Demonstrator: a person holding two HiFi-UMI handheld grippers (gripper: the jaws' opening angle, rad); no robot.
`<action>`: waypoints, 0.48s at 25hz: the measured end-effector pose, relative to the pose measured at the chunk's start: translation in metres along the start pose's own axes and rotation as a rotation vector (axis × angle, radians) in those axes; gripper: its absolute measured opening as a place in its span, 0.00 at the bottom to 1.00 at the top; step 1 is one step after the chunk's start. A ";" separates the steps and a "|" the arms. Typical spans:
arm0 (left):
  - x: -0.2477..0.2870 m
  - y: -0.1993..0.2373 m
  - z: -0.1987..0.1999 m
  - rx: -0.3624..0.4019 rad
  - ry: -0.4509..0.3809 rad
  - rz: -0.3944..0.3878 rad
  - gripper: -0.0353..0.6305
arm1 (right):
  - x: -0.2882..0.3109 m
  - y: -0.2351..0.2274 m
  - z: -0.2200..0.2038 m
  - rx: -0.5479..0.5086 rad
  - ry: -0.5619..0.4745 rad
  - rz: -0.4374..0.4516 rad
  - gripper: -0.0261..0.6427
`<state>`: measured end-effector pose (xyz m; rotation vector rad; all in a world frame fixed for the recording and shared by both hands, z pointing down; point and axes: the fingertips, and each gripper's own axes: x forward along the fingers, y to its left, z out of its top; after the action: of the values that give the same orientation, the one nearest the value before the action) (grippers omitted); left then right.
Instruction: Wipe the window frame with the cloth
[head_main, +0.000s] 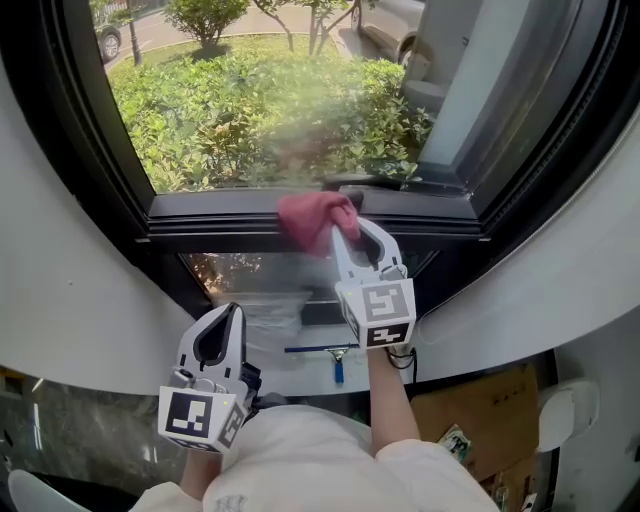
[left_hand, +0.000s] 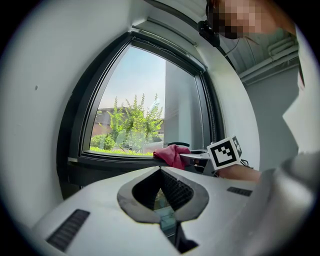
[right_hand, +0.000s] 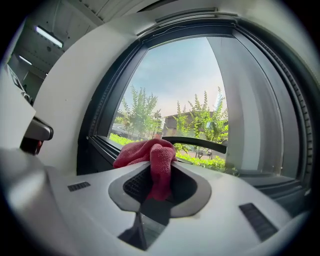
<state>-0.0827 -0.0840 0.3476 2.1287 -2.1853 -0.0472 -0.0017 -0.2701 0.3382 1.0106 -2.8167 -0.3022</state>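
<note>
Right gripper (right_hand: 160, 172): clamped on a pink-red cloth (right_hand: 149, 152), one fold hanging down between the jaws, the rest bunched out past the tips. Seen from the head view, held forward and up at the lower rail of the dark window frame (head_main: 220, 215), with the cloth lying over that rail, just below a black handle (head_main: 350, 182). Probably touching the rail, though not certain from these angles.

Left gripper (left_hand: 161, 170): tips pressed together with nothing between them, only the empty hollow behind the tips. Held low and back, near the person's body, well apart from the frame and to the left of the right gripper.

Further out: beyond the glass, green bushes (head_main: 260, 110) in sunlight. Below the frame, on the pale ledge (head_main: 450, 320), a thin tool with a blue grip (head_main: 336, 366), seemingly a squeegee, lying between the two grippers in the head view.
</note>
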 end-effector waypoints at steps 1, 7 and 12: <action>0.001 -0.001 0.000 -0.001 0.000 -0.004 0.06 | -0.001 0.000 0.001 0.016 -0.013 0.015 0.17; 0.006 -0.010 0.000 -0.006 -0.001 -0.032 0.06 | -0.037 -0.030 0.024 0.088 -0.139 -0.052 0.17; 0.016 -0.019 -0.001 -0.008 0.011 -0.069 0.06 | -0.073 -0.084 0.054 0.037 -0.201 -0.211 0.17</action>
<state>-0.0641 -0.1001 0.3473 2.1945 -2.1014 -0.0488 0.0956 -0.2790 0.2625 1.3617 -2.9023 -0.3966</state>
